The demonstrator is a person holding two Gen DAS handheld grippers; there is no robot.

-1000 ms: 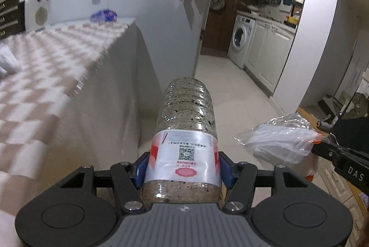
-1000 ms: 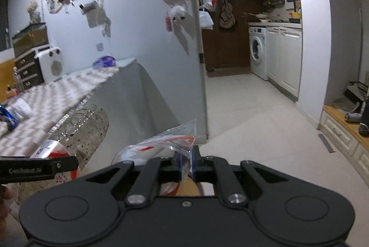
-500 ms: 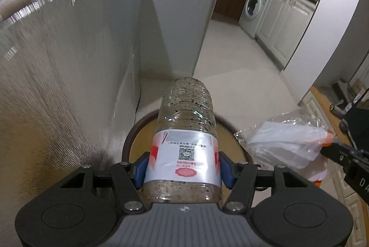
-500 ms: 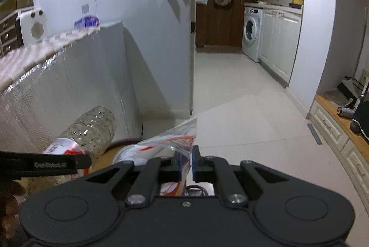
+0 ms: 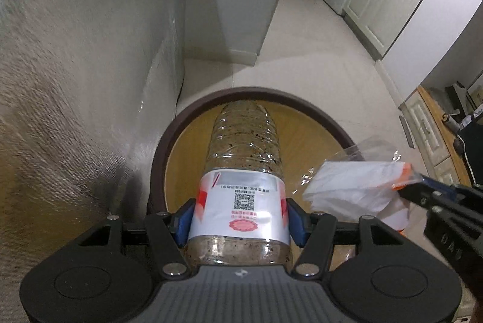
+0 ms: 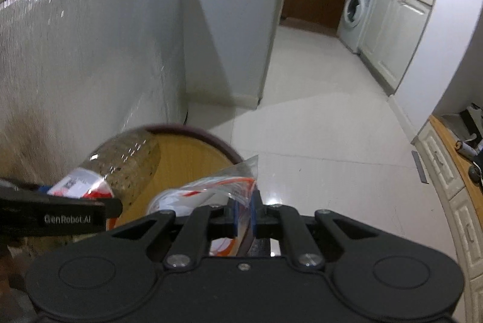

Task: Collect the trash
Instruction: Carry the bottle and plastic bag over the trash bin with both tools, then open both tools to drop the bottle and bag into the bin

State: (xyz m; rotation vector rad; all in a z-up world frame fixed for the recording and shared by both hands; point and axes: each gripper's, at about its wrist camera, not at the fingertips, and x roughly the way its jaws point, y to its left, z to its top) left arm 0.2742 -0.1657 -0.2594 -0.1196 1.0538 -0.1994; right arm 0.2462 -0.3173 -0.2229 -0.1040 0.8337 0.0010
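Note:
My left gripper (image 5: 240,217) is shut on a clear plastic bottle (image 5: 243,160) with a white and red label, held over the open mouth of a round bin (image 5: 193,112) with a dark brown rim and a yellow-brown inside. My right gripper (image 6: 244,210) is shut on a clear plastic bag (image 6: 208,190) with white and orange contents, held above the bin's right rim (image 6: 229,154). The bag (image 5: 356,187) and the right gripper show at the right of the left wrist view. The bottle (image 6: 126,160) shows at the left of the right wrist view.
A table draped in a pale cloth (image 5: 90,66) hangs right beside the bin on the left. A white wall corner (image 5: 241,6) stands behind. Tiled floor (image 6: 317,112) runs toward a washing machine (image 6: 353,12) and white cabinets. A low wooden shelf (image 6: 452,160) is at the right.
Both grippers have dropped from table height and tilted downward. The bin has come into view and now lies right below the bottle and the bag. Both grips are unchanged.

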